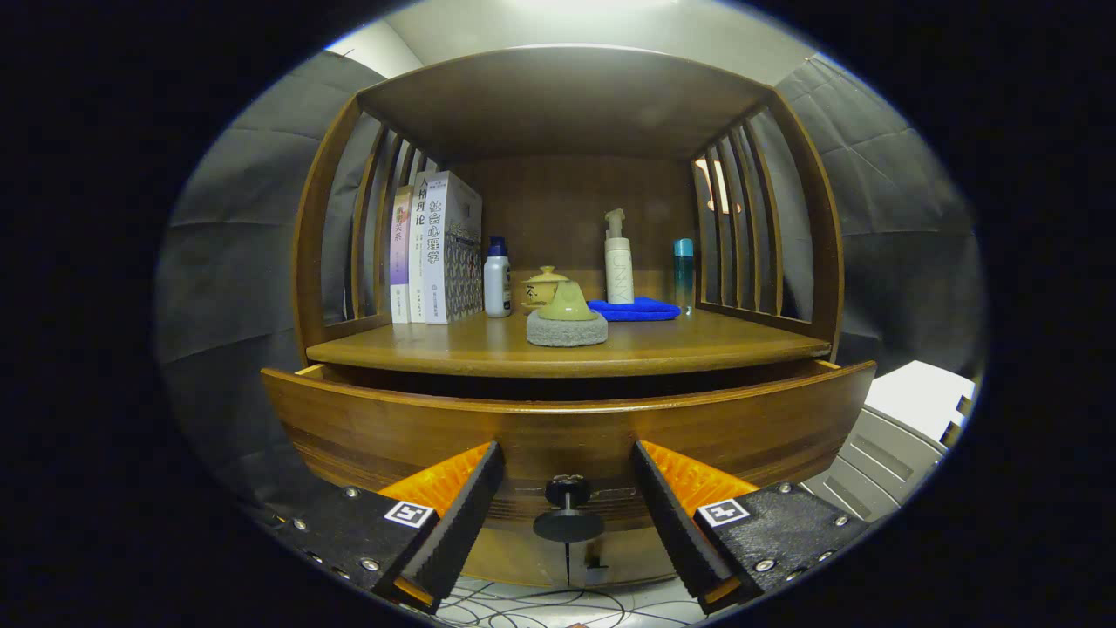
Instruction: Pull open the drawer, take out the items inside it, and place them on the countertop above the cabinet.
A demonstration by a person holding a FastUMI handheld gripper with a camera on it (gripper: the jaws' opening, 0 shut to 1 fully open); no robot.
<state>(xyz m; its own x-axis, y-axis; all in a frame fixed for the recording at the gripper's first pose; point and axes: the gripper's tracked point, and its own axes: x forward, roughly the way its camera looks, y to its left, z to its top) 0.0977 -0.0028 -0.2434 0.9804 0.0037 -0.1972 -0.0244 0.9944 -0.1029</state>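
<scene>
Drawer (567,427) partly open below tabletop (567,353), contents hidden. Knob (568,515) between fingers of hand-held gripper (568,510), spread wide, not touching. Wood front likely stiff, heavy; knob small, slippery — grip at stem.

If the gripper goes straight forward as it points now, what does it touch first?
Most likely the drawer knob, which sits between the open jaws of the gripper, then the drawer front behind it. The depth is hard to judge in this fisheye view.
</scene>
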